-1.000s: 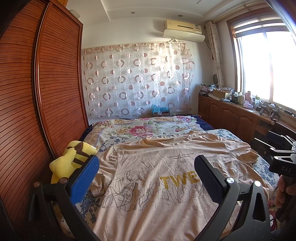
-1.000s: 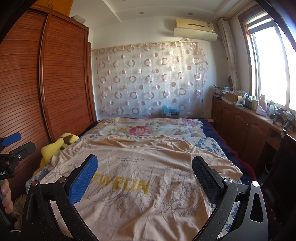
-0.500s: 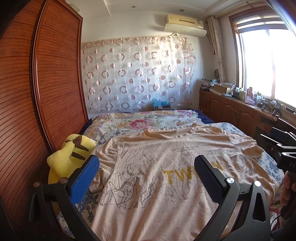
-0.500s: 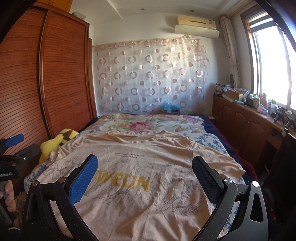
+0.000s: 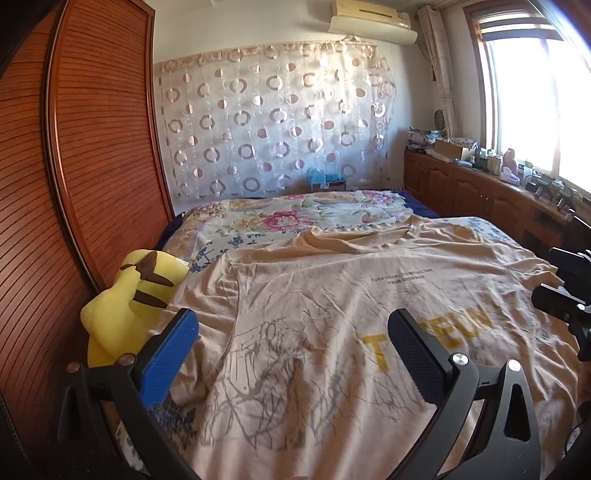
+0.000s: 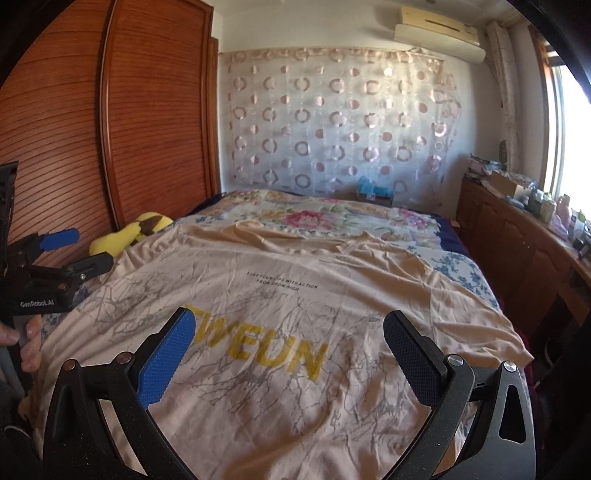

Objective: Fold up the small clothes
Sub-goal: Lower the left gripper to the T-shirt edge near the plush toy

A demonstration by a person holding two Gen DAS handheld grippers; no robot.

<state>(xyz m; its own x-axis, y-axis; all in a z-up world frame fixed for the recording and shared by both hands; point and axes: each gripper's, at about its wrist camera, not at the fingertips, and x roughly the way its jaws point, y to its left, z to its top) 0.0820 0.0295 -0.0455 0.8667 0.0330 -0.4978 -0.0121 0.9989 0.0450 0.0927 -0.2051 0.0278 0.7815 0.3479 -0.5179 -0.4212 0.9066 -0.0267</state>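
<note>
Beige tee (image 5: 332, 314) lies spread flat, print side up, over most of the bed (image 5: 303, 218), collar at 12 o'clock, hem at 6. Yellow lettering and grey scribble print across its middle; small dark text line above that. Some wrinkles, sleeves spread to 9 and 3 o'clock.

Left tongs (image 5: 291, 354) hang above the tee's lower left part, jaws wide apart, nothing between the blue pads (image 5: 168, 354). Not touching the cloth as far as I can tell.

Right tongs (image 6: 288, 354) hang above the tee's lower middle, over the yellow lettering, jaws also spread wide, gripping nothing. In the right view, the left tongs show at 9 o'clock with a hand (image 6: 26, 343) on the handle. In the left view, the right tongs show at 3 o'clock, edge of frame, mostly cut off.

Yellow plush (image 5: 133, 291) sits at 9 o'clock of the tee, between the bed and the wardrobe (image 5: 92, 147), touching the tee's left sleeve edge. Floral quilt (image 5: 295, 214) covers the bed beyond the collar at 12 o'clock. Curtain (image 5: 277, 122) with circle pattern on the far wall. AC unit (image 5: 373, 18) above it.

Containers: only a low cabinet (image 5: 472, 192) at 2 o'clock under the window (image 5: 535, 85), doors shut, contents hidden. Clutter on top, too small to tell.
</note>
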